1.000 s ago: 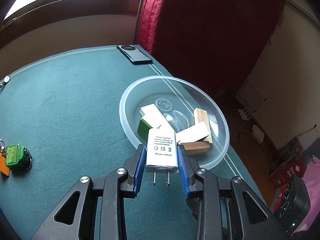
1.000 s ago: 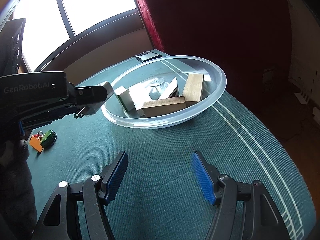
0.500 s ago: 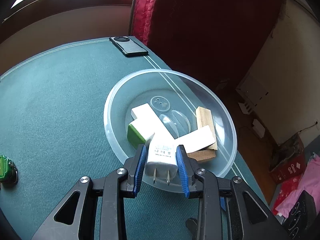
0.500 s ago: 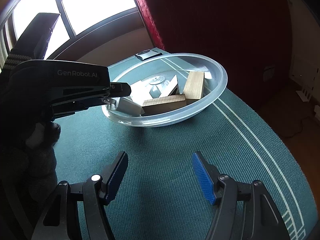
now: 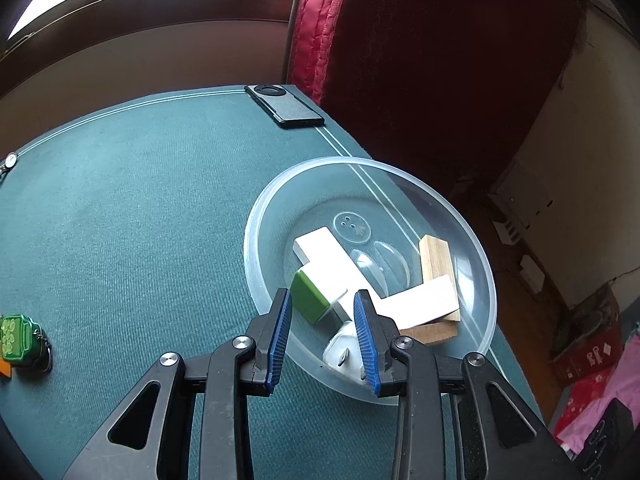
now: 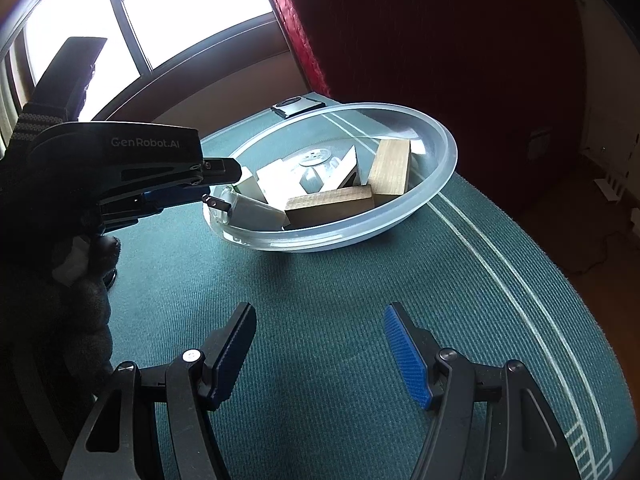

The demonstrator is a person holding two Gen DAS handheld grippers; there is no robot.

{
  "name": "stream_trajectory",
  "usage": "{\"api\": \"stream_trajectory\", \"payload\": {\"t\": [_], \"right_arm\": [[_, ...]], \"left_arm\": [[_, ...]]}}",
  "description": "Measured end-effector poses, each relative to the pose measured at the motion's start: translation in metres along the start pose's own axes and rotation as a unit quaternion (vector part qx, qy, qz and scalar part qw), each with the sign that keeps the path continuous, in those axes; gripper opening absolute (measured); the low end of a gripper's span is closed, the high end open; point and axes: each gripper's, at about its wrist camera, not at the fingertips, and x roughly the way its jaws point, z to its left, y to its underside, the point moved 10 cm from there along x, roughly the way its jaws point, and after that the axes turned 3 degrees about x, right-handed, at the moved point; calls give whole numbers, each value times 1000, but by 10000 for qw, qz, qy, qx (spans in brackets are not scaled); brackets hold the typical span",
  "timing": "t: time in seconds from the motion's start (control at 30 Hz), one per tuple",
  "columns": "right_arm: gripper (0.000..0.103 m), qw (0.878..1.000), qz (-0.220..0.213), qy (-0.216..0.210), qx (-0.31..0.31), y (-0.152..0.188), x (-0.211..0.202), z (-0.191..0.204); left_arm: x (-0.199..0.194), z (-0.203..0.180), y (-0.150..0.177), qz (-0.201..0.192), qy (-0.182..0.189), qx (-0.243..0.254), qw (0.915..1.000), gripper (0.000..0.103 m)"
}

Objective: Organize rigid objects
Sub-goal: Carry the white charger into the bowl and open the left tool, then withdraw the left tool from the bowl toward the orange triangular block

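Observation:
A clear plastic bowl [image 5: 256, 216] [image 6: 448, 148] on the green table holds a white-and-green block [image 5: 316, 292], white blocks [image 5: 424, 304], wooden blocks [image 5: 434, 256] [image 6: 332, 204] and a white plug adapter [image 5: 344, 354] [image 6: 248, 210]. My left gripper [image 5: 322, 334] is open just above the bowl's near rim; the adapter lies loose in the bowl below its jaws, prongs toward me. In the right wrist view the left gripper [image 6: 212, 184] sits at the bowl's left edge. My right gripper [image 6: 320, 348] is open and empty over bare table in front of the bowl.
A black phone [image 5: 284, 106] [image 6: 296, 105] lies at the table's far edge. A green key fob [image 5: 18, 340] with keys lies at the left. The table's right edge drops to the floor beside a red curtain [image 5: 400, 60].
My left gripper carried the plug adapter over the bowl, opened and let it go; the adapter now rests in the bowl. The right gripper has stayed still.

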Motion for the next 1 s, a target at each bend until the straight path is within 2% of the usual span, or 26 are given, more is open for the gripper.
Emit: {"api": "stream_trajectory", "payload": {"t": [0.1, 0.37, 0.87, 1.0], "right_arm": [[70, 10000, -3, 1, 5, 0, 0, 0], [70, 10000, 0, -1, 2, 0, 0, -1], [70, 10000, 4, -5, 3, 0, -1, -1], [70, 10000, 4, -2, 4, -1, 0, -1]], "left_arm": [[-9, 2, 1, -88, 27, -43, 9999, 45], [-32, 6, 16, -180, 151, -87, 9997, 55], [-13, -4, 38, 163, 80, 299, 9994, 57], [-9, 5, 31, 67, -148, 247, 9996, 60]]}}
